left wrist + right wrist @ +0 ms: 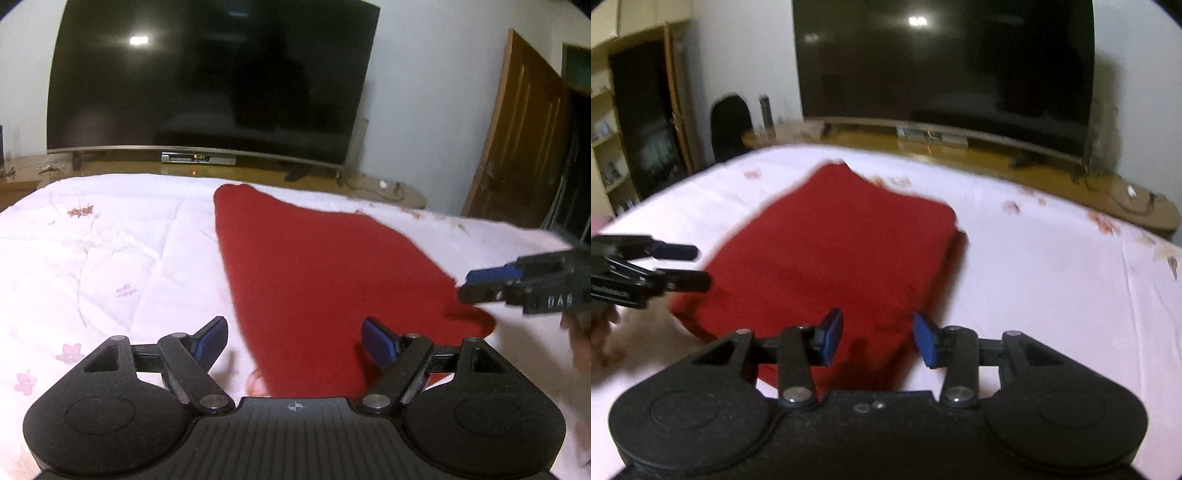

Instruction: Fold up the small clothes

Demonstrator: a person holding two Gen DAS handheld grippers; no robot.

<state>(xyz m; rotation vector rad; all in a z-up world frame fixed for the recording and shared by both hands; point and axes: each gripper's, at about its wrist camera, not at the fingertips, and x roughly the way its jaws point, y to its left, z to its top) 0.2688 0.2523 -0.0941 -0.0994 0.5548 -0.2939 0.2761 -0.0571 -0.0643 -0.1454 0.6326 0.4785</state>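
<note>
The bed (110, 236), covered by a white floral quilt, carries the red garment (317, 273), which lies flat and already doubled into a tapered panel so I can reach both near corners. I hold the left tool (295, 341) with its fingers spread wide over the near edge, and the right tool (877, 338) likewise parted over the other near corner; neither grips cloth, which I judge suits a further fold.

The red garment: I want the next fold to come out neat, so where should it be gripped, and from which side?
Grip the red garment at its near corners, from the near edge. It lies flat on the white quilt, narrowing away. The left gripper and right gripper already stand there, jaws open.
</note>
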